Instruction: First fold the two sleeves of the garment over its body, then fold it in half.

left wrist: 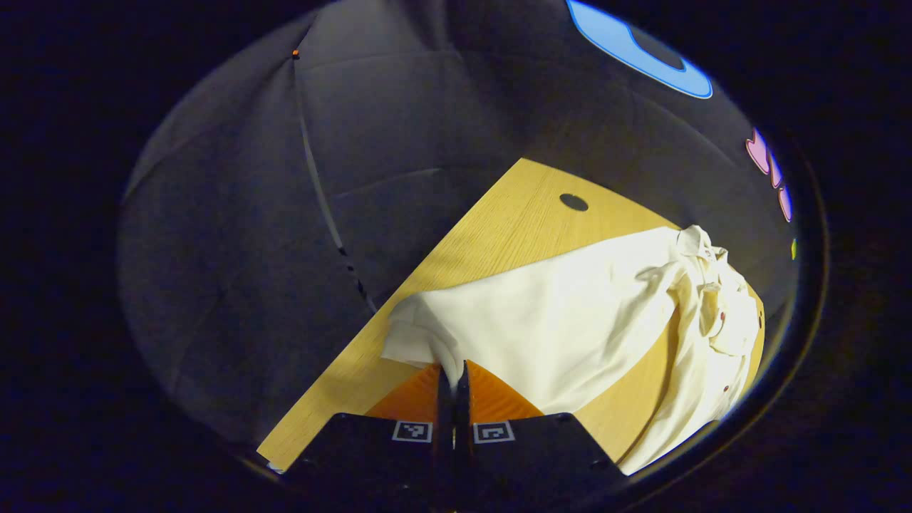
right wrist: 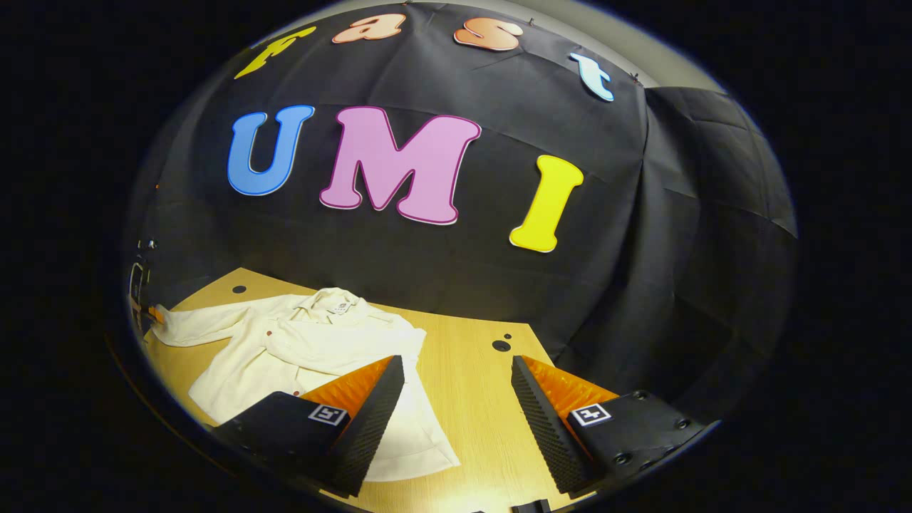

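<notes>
A cream shirt (right wrist: 285, 349) lies on the wooden table (right wrist: 470, 399), collar toward the booth wall. In the left gripper view its long sleeve (left wrist: 556, 313) stretches from the body (left wrist: 712, 342) out to the cuff, and my left gripper (left wrist: 454, 370) is shut on that cuff, holding it just above the table. In the right gripper view my right gripper (right wrist: 456, 399) stands open over bare wood beside the shirt's near right hem, nothing between its fingers. The other gripper (right wrist: 153, 313) shows small at the far left, at the sleeve end.
The table (left wrist: 513, 221) has a dark round hole (left wrist: 573, 202) near its far corner and another hole (right wrist: 501, 345) by the wall. Black cloth walls close in behind and at both sides. The table's left edge drops off just beyond the held cuff.
</notes>
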Tool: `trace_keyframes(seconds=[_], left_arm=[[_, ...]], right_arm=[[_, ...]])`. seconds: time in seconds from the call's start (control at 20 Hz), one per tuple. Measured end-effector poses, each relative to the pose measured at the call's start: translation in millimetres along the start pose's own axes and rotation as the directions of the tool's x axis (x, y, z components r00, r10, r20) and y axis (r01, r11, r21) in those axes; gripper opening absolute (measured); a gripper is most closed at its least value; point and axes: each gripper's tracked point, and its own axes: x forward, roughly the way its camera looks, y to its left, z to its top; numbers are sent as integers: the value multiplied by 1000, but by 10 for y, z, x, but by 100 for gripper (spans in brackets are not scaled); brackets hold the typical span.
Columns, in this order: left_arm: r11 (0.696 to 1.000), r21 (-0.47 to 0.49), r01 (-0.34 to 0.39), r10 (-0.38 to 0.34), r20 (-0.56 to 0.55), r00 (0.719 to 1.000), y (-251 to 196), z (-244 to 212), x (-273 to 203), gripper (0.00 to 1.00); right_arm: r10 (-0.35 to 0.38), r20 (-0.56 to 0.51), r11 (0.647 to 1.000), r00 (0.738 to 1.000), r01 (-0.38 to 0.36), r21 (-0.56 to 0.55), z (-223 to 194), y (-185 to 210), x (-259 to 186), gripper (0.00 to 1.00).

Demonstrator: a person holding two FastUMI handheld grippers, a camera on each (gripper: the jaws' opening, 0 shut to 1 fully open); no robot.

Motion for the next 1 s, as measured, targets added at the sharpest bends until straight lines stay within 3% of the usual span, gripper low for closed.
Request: trace_keyframes(seconds=[0.25,0.35,0.45,0.7,1.0], left_arm=[[985,89,147,-154,82,985,-1067,494,-358,6],[968,135,211,-226,109,968,-1601,643,-509,10],[942,172,289,-311,123,942,-2187,740,-656,6],[846,311,433,-483,102,870,-3607,830,-935,7],[696,388,604,-647,-25,762,-5304,392,-1102,6]], right_arm=[[-17,-23,999,1000,18,36,-72,-181,130,97],[-16,-43,999,999,17,42,-153,-239,173,97],[-14,-58,999,998,17,45,-223,-303,212,98],[-41,-101,998,994,46,49,-442,-502,278,97],[-75,-169,994,983,88,71,-771,-731,355,97]])
